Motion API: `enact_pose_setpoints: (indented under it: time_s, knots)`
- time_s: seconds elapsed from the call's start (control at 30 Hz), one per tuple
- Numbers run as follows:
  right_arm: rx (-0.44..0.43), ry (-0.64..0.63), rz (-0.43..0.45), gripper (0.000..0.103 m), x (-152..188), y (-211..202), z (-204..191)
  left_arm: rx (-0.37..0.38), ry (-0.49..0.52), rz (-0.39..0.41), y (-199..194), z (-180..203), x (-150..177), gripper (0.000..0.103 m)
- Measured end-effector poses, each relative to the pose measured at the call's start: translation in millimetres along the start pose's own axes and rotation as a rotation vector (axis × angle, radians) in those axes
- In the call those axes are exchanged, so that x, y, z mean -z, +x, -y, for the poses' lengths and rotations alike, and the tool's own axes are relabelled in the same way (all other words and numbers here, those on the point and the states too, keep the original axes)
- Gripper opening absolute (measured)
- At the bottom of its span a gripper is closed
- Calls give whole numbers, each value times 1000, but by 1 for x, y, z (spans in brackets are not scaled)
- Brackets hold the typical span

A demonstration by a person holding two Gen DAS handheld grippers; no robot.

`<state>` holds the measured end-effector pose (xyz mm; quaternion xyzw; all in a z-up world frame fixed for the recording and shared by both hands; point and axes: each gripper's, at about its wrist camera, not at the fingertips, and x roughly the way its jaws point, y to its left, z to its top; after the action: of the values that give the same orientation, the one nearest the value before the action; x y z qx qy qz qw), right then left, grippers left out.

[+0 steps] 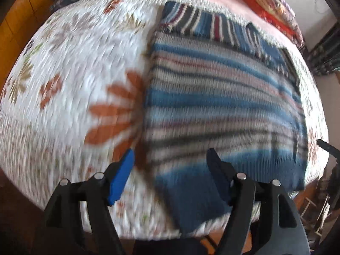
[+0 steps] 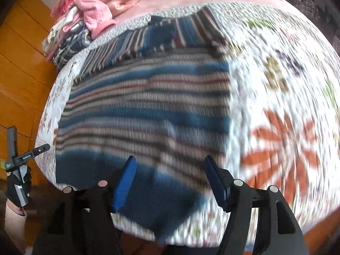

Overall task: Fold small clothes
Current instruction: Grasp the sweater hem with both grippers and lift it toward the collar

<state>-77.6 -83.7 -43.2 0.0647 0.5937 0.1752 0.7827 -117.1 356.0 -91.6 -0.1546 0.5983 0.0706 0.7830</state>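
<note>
A striped knit sweater [image 1: 223, 97] lies flat on a floral quilt [image 1: 74, 74] that covers the bed, filling the centre and right of the left wrist frame and the centre-left of the right wrist frame (both views are blurred). The left gripper [image 1: 170, 159] hovers low in its frame over the sweater's dark blue hem, jaws wide apart and empty. The right gripper [image 2: 170, 167] likewise stands wide open, holding nothing. A pile of pink clothes [image 2: 102, 6] sits at upper left.

Sweater [image 1: 223, 97] on quilt [image 1: 74, 74]
</note>
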Motion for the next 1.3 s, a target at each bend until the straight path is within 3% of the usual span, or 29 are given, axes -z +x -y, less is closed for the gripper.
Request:
enact_pose_setpoints:
  time_s: [0.23,0.37,0.53,0.63,0.7,0.73,0.8,1.07,1.3]
  knots:
    - [17,77,-58,67,62,9,16,34,-9,-76,18,2,40,71]
    - [-19,126,-59,66,73,16,23,89,-47,-116,32,8,50,71]
    - [-28,121,-86,53,73,31,17,68,-80,-112,43,13,56,70]
    - [-28,108,-99,43,73,36,13,55,-98,-102,40,13,56,54]
    - [-29,98,-98,30,72,34,13,47,-111,-102,38,12,57,39]
    - [-72,113,-104,18,71,33,16,52,-122,-105,36,11,57,35]
    - [-151,150,-112,11,70,32,21,87,-153,-111,34,9,58,8]
    - [-265,189,-42,10,45,4,30,227,-238,-53,4,-8,41,7]
    - [-275,222,-1,10,-1,-2,36,262,-232,38,-17,-7,0,7]
